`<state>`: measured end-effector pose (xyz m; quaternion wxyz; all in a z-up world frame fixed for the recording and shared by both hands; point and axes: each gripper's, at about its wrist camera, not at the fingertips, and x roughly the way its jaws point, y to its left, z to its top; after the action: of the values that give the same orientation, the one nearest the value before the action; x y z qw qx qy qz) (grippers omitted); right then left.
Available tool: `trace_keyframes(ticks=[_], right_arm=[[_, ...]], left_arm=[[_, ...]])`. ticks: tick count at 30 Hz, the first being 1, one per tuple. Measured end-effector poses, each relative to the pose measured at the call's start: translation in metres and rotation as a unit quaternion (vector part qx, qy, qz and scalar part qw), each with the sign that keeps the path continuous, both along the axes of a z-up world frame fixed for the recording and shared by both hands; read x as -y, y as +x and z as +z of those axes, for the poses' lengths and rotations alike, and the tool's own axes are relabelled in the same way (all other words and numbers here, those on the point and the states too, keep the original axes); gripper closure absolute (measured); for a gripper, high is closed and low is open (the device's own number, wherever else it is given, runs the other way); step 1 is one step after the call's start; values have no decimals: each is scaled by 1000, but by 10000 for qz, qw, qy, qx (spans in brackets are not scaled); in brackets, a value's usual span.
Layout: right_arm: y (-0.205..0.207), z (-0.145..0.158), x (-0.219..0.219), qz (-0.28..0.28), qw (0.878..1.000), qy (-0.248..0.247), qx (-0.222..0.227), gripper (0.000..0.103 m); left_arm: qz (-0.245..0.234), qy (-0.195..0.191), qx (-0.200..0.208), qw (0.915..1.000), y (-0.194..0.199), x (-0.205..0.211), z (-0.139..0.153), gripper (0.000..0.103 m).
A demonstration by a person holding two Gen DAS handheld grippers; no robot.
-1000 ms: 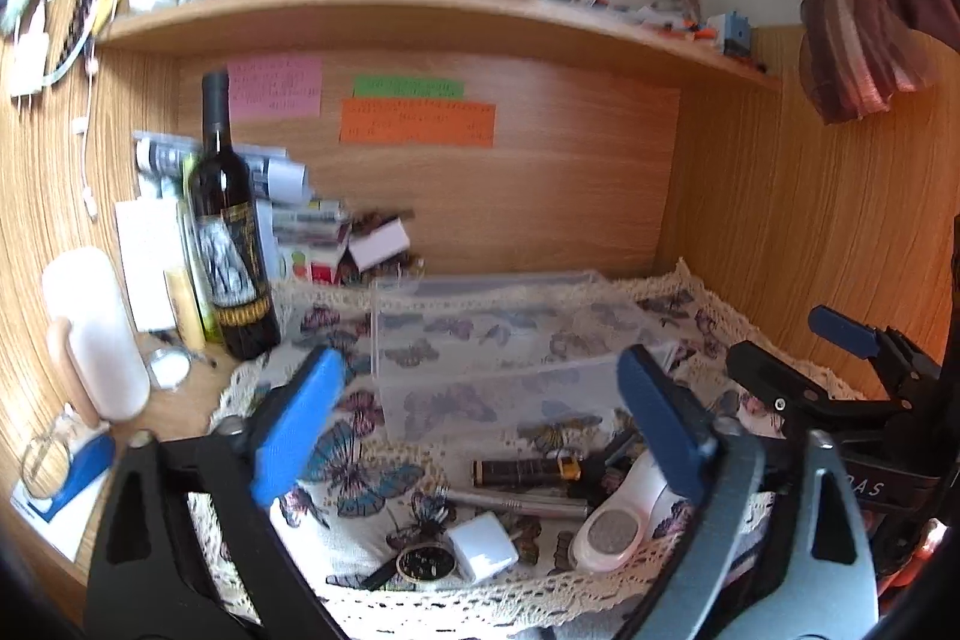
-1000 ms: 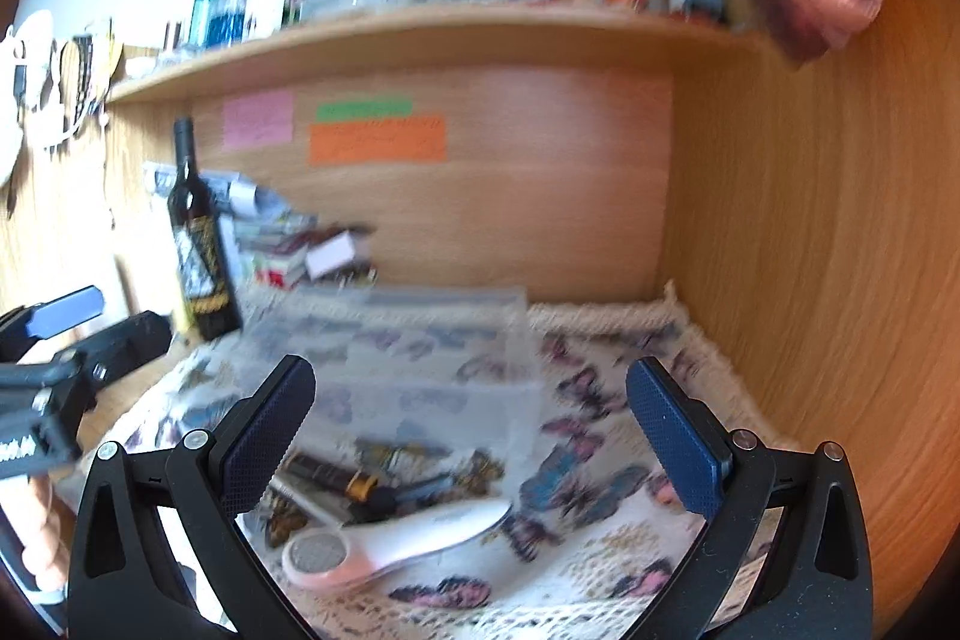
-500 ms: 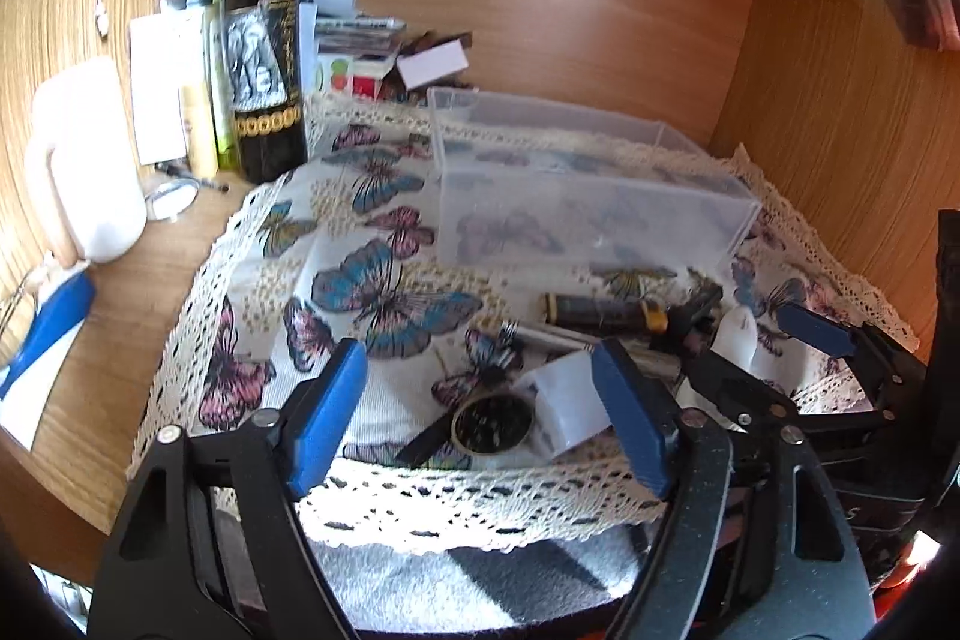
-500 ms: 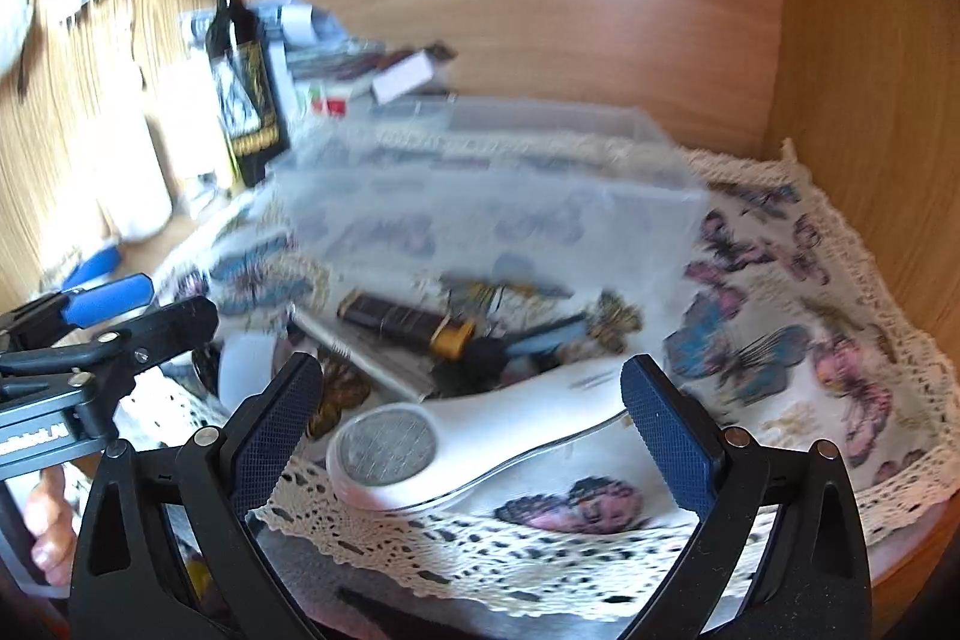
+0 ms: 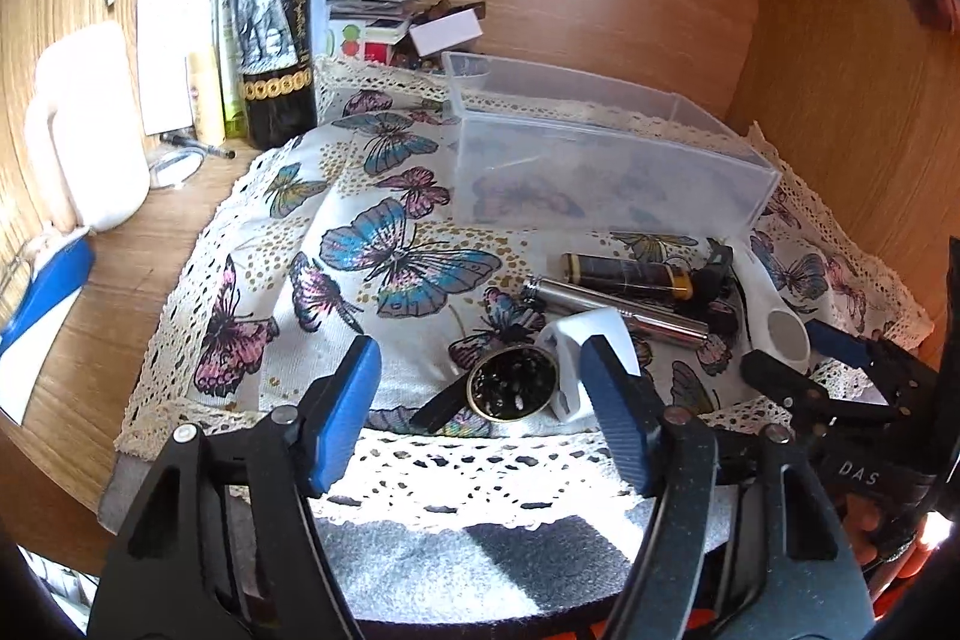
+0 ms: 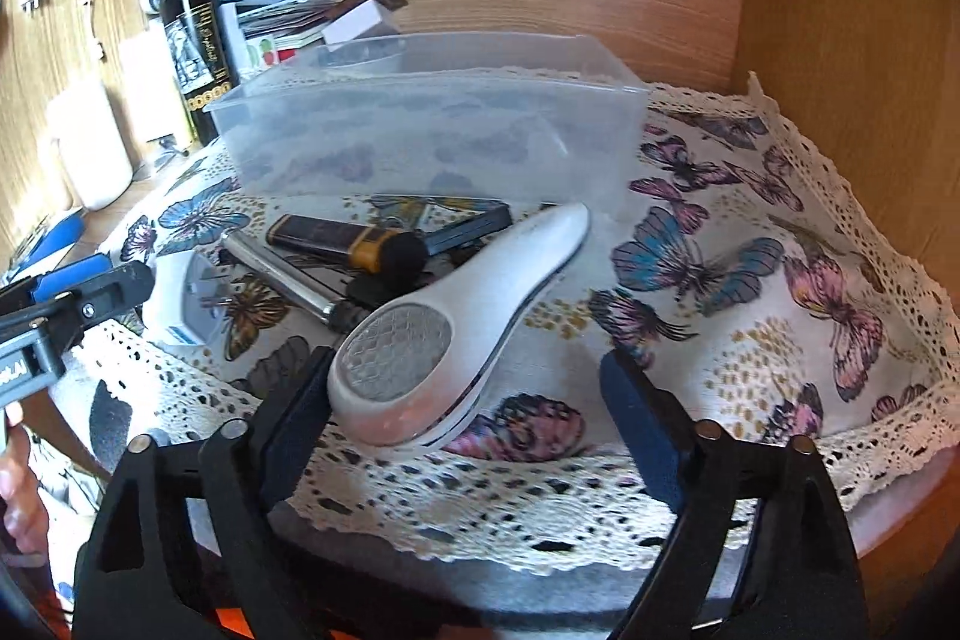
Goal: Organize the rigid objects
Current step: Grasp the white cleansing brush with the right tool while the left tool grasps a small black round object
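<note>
A clear plastic bin (image 5: 606, 160) stands on a butterfly cloth; it also shows in the right wrist view (image 6: 432, 124). In front of it lie a white handheld device (image 6: 456, 322), a dark tube with a gold band (image 5: 630, 273), a silver pen-like tube (image 5: 612, 310), a white charger (image 5: 585, 346) and a round black watch (image 5: 513, 383). My left gripper (image 5: 480, 400) is open just in front of the watch and charger. My right gripper (image 6: 465, 406) is open, its fingers on either side of the white device's round end, not closed on it.
A dark wine bottle (image 5: 273, 16) stands at the back left beside papers and small boxes. A white jug (image 5: 90, 130) stands on the wooden desk at the left. Wooden walls close the back and right. The cloth's lace edge (image 6: 510, 508) hangs over the front.
Both grippers have tilted down and moved closer to the items on the cloth. The right gripper now straddles the white device's round end. Both stay open.
</note>
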<state>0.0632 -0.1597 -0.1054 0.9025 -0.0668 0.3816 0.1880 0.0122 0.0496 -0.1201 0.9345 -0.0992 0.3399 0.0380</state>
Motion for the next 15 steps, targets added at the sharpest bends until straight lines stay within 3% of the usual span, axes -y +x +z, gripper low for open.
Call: trace_keyframes(ticks=[6, 8, 15], right_arm=[[2, 1, 7, -69, 9999, 79, 20, 42], [2, 0, 7, -72, 9999, 127, -16, 43], [4, -7, -1, -196, 9997, -78, 89, 44]], left_arm=[[-55, -205, -110, 9997, 4, -3, -4, 54], [-121, -254, -188, 9994, 8, 0, -8, 61], [-1, -265, -214, 9994, 19, 3, -12, 64]])
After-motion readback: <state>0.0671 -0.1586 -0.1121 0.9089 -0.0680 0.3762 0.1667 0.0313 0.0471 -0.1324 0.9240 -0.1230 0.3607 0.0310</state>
